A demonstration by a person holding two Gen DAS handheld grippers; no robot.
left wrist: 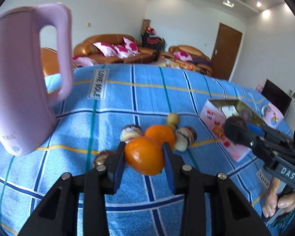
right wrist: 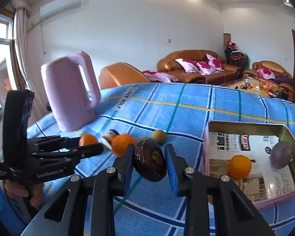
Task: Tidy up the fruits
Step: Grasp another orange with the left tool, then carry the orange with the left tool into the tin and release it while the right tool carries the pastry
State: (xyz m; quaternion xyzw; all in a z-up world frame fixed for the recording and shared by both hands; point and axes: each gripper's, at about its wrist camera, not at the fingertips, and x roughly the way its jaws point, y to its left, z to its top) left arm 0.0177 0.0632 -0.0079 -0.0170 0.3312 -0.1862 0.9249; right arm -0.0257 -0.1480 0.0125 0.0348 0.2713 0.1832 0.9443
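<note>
While the left tool is closed on an orange held just above the blue checked cloth of the table, the right tool grips a dark brown fruit beside the open box, in which a second orange and a purplish fruit lie apart. Behind the held orange, another orange, halved dark-skinned fruits and a small yellowish fruit cluster, partly hidden by one another and blurred, so contact cannot be judged; a pink kettle, cut off at the frame edge, stands to the left.
</note>
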